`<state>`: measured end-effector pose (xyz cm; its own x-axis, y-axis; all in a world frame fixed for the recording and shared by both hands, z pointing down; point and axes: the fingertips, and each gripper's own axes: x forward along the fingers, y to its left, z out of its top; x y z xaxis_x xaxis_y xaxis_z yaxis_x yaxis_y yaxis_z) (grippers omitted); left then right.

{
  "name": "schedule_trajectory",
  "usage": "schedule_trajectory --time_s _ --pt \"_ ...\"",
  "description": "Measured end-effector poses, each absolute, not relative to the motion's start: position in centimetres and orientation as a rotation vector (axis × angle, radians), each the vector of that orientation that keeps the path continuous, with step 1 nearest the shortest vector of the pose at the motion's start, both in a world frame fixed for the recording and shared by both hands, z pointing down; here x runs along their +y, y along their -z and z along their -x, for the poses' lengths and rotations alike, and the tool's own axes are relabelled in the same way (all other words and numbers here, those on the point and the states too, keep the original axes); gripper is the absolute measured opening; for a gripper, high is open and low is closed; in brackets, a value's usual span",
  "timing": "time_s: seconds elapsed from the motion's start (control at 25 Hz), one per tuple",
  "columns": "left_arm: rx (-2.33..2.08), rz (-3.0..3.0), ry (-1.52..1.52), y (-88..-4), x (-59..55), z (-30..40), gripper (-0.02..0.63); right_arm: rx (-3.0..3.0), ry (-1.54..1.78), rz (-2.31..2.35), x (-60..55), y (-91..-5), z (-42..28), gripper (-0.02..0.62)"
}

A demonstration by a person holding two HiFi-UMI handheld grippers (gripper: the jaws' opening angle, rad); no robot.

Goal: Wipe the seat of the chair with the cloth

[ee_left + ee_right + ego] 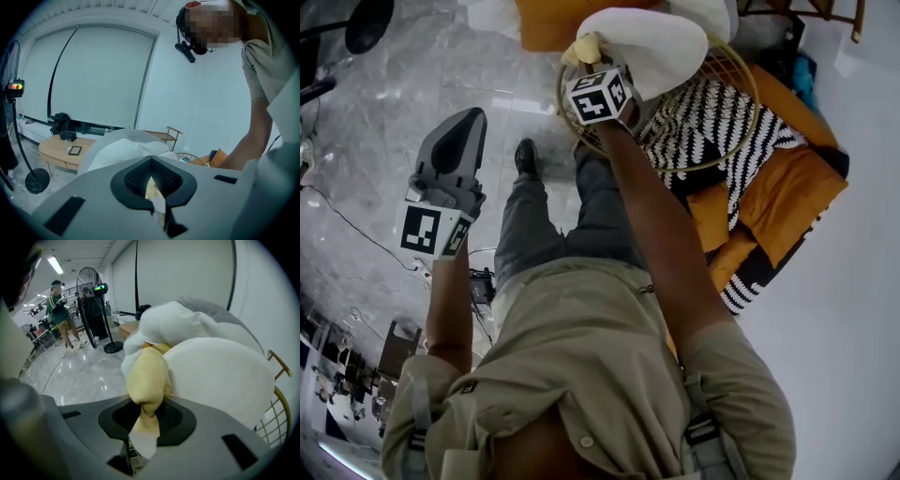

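The chair is a round gold wire frame point(741, 70) bearing a plump white seat cushion point(652, 47) point(220, 376) point(126, 150). My right gripper point(592, 64) point(147, 404) is shut on a bunched yellow cloth point(584, 47) point(146, 376). The cloth presses against the near left edge of the cushion. My left gripper point(474, 114) point(151, 161) hangs over the floor to the left of the chair. Its jaws are shut with nothing between them, and they point toward the cushion from a distance.
Orange cushions point(797, 192) and a black-and-white zigzag fabric point(722, 112) lie right of the seat. A standing fan point(93, 301) point(370, 23), floor cables point(356, 230), a low wooden table point(56, 150) and a wooden rack point(164, 136) stand around. A person point(58, 310) stands far off.
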<state>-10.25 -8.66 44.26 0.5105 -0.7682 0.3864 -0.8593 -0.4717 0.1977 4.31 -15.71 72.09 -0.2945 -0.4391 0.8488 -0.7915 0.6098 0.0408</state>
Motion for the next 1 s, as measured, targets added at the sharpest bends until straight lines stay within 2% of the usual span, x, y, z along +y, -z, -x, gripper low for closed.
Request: schedule_trajectory --time_s 0.12,0.28,0.64,0.8,1.0 --pt "-1.356 -2.389 -0.343 -44.5 -8.7 10.9 0.015 -1.938 -0.507 -0.968 -15.5 -72.3 -3.5 0.103" --pt "-1.347 -2.393 -0.342 -44.5 -9.0 10.9 0.015 -1.900 -0.512 -1.024 -16.4 -72.3 -7.2 0.103" --pt "-1.308 -2.429 -0.348 -43.8 -9.7 8.7 0.015 -1.581 -0.617 -1.518 -19.3 -70.3 -30.5 0.103" --pt "-1.290 -2.434 -0.357 -44.1 -9.5 7.7 0.015 -1.561 -0.600 -1.541 -18.8 -69.7 -32.2 0.103" --pt "-1.288 -2.433 -0.350 -44.1 -9.3 7.6 0.015 -1.599 -0.623 -1.541 -18.7 -70.4 -29.9 0.101"
